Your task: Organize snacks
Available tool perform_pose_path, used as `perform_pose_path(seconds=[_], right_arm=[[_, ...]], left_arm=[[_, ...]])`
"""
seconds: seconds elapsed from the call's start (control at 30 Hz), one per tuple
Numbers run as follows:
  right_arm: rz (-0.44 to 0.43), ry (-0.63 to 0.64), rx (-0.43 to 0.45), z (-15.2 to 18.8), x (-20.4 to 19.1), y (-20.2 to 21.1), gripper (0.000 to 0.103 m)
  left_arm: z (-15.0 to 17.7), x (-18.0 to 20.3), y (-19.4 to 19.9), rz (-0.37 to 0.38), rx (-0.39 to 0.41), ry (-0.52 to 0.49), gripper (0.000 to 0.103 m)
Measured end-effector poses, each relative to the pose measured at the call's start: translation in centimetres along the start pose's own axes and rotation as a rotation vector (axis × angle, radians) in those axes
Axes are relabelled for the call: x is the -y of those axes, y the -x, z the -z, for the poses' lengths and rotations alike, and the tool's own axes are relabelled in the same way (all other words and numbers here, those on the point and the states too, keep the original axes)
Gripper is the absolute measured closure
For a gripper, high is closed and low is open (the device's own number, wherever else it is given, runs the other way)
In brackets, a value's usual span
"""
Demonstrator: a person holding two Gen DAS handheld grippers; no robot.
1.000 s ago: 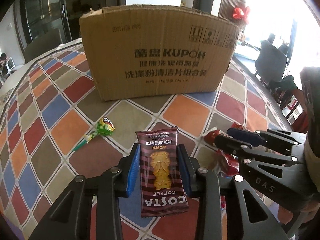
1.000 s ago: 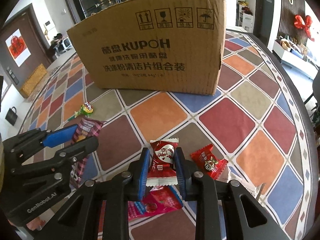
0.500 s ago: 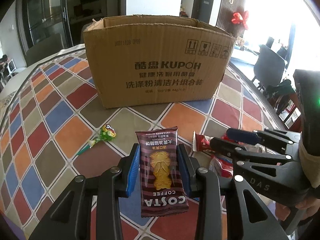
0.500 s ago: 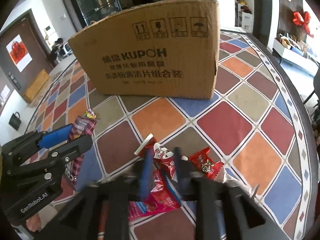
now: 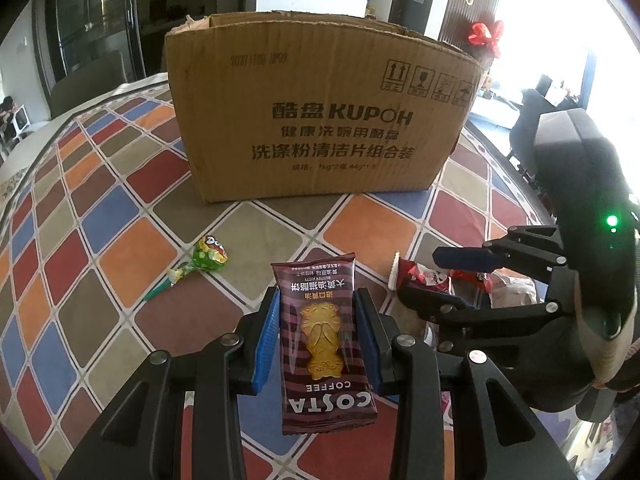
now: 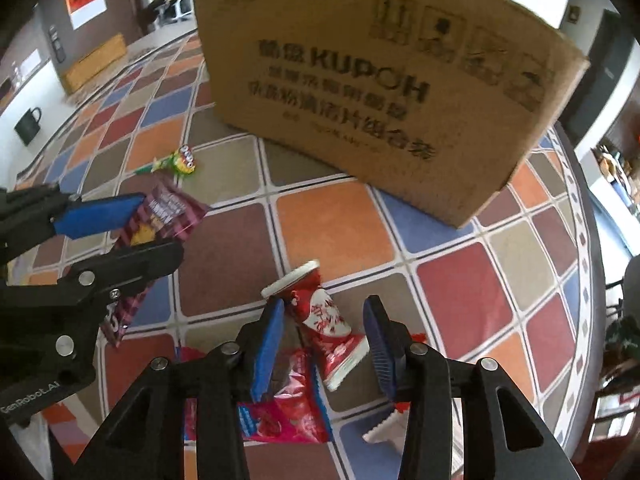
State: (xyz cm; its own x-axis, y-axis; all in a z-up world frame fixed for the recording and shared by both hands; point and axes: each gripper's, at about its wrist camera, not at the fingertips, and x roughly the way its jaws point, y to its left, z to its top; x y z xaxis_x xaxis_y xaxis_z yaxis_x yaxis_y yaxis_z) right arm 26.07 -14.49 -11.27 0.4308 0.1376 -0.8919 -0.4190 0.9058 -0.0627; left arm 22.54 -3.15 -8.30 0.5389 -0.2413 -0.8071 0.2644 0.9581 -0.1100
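Left hand-held gripper (image 5: 316, 330) clamped on brown Costa biscuit packet (image 5: 324, 344) above checkered desk (image 5: 120, 216), right hand-held gripper (image 6: 326, 344) jaws just opening, red snack packet (image 6: 324, 320) loose between them, cardboard box (image 5: 320, 108) behind.

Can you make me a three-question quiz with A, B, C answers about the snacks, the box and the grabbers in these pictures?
1. Where is the lollipop?
A. inside the box
B. on the table, in front of the box
C. in the right gripper

2. What colour is the lollipop's wrapper?
A. green
B. blue
C. white

3. What is the left gripper doing?
A. holding the Costa packet
B. open, with nothing in it
C. holding the lollipop

Answers:
1 B: it lies on the table short of the box.
2 A: its head and stick wrap are green.
3 A: its fingers press both sides of the Costa packet.
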Motion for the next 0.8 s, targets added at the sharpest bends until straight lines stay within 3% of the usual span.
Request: perform_pose_path(seconds=[0.13,0.23,0.47,0.8], right_arm=[[-0.016,-0.022,-0.017,-0.2,0.3,-0.8,0.064],[-0.018,-0.034,-0.011,-0.1,0.3,-0.9,0.081],[-0.023,-0.080,0.036,0.2,0.7,0.7,0.081],[-0.025,-0.135,0.157,-0.4,1.4,5.6,0.081]], left_arm=[[-0.1,-0.2,-0.3,-0.002,-0.003,0.006,0.067],[-0.2,-0.2,-0.4,-0.006,-0.004,0.008,0.067],[-0.4,0.0,0.5,-0.005,0.017,0.004,0.067],[-2.3,0.3,4.0,-0.005,0.110,-0.001,0.067]])
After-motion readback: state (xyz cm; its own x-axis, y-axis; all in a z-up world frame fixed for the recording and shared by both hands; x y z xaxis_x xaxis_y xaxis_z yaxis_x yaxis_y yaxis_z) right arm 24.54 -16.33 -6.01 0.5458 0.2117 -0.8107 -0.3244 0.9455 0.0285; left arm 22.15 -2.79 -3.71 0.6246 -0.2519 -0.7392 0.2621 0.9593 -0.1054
